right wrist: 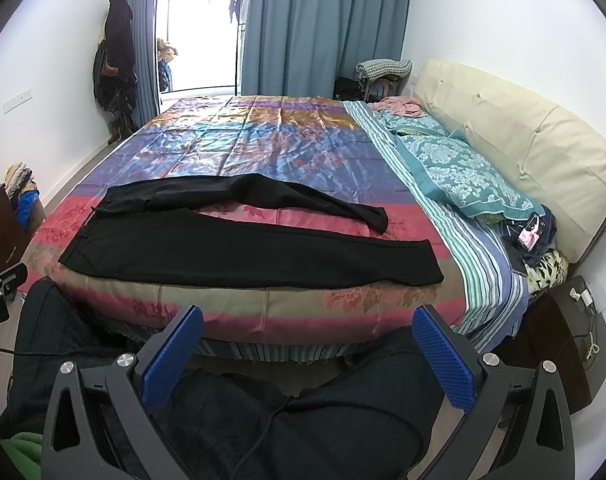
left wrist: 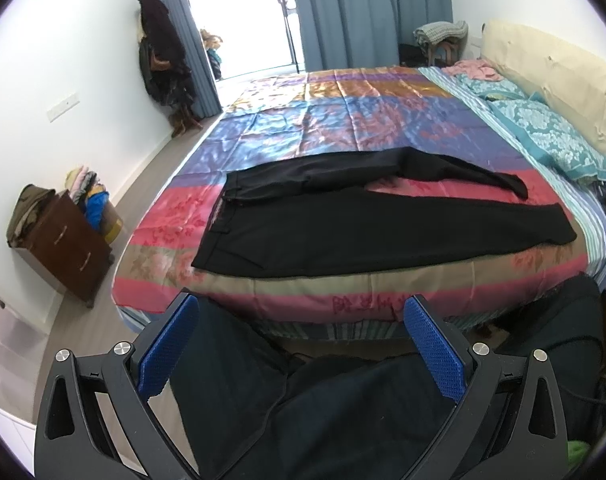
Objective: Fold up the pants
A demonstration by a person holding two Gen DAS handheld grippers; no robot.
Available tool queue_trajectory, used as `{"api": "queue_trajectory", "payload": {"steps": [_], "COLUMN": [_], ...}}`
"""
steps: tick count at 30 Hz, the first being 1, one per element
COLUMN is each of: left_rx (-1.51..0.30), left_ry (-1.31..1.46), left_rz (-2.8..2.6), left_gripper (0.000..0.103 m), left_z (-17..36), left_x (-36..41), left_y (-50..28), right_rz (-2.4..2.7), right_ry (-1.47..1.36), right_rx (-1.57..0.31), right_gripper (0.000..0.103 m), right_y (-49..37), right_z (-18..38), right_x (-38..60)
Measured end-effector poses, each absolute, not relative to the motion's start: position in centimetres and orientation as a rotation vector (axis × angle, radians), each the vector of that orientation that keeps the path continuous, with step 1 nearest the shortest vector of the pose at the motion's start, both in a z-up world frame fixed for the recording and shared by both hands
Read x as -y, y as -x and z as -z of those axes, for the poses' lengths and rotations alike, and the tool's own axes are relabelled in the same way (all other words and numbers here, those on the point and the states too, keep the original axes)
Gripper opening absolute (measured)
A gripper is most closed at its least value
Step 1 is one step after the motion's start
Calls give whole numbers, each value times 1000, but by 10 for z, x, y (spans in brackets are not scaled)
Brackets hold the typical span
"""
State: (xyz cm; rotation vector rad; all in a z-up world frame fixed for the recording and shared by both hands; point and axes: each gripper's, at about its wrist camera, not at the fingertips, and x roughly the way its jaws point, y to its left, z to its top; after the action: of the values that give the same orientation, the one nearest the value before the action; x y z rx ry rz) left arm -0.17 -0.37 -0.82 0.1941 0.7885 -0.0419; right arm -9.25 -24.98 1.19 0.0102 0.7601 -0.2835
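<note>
Black pants (left wrist: 363, 232) (right wrist: 239, 252) lie flat on the bed near its front edge, waistband to the left, legs running right. The near leg is straight; the far leg (right wrist: 287, 196) bends away with a rumpled cuff. My left gripper (left wrist: 303, 312) hangs open in front of the bed edge, blue pads wide apart, nothing between them. My right gripper (right wrist: 307, 320) is likewise open and held back from the bed, below the near leg. Neither touches the pants.
The bed carries a shiny striped bedspread (left wrist: 343, 120) with teal pillows (right wrist: 463, 176) and a cream headboard (right wrist: 523, 136) at right. A brown drawer unit (left wrist: 71, 240) stands on the floor at left, a dark nightstand (right wrist: 563, 328) at right. A person's dark-clothed legs (right wrist: 263, 420) are below the grippers.
</note>
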Motion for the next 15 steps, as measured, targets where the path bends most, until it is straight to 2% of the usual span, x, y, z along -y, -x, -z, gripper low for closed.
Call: {"api": "queue_trajectory", "payload": {"steps": [15], "left_rx": [-793], "left_ry": [-206], "left_rz": [42], "left_gripper": [103], "left_z": [11], "left_x": [3], "left_y": [2], "right_rz": [277], "right_ry": [-7], "right_rx": [-774], "right_gripper": [103], "right_y": [90], "right_z": [-1], "right_x": [247]}}
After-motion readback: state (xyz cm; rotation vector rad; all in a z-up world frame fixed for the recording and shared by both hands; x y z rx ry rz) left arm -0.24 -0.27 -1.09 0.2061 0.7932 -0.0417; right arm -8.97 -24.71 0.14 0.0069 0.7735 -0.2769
